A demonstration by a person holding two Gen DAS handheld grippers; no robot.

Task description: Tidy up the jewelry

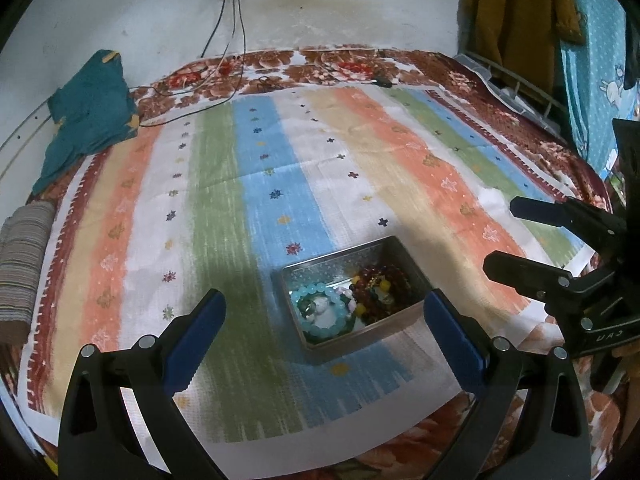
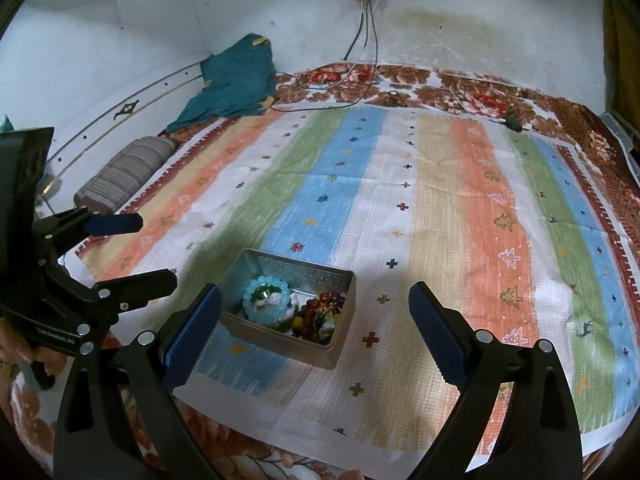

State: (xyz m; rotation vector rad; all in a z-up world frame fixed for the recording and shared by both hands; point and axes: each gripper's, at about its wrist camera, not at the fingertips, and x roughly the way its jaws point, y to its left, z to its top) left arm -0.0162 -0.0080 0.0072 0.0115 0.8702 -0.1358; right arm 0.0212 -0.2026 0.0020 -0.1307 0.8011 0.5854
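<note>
An open metal tin (image 1: 396, 326) (image 2: 334, 354) sits on the striped cloth near its front edge. Inside lie a light blue bead bracelet (image 1: 320, 330) (image 2: 250, 302) around small white charms, and dark red and mixed-colour bead strands (image 1: 380, 286) (image 2: 320, 316). My left gripper (image 1: 324, 340) is open and empty, hovering just before the tin with the tin between its fingers. My right gripper (image 2: 314, 338) is open and empty, above and in front of the tin. Each gripper shows in the other's view, the right (image 1: 504, 236) and the left (image 2: 154, 248), both open.
The striped cloth (image 1: 280, 184) (image 2: 440, 220) covers a floral blanket on a bed. A teal garment (image 1: 88, 120) (image 2: 236, 80) and a striped bolster (image 1: 20, 272) (image 2: 124, 172) lie at the far left. Cables (image 1: 224, 80) run from a wall socket. Clothes (image 1: 516, 12) hang at right.
</note>
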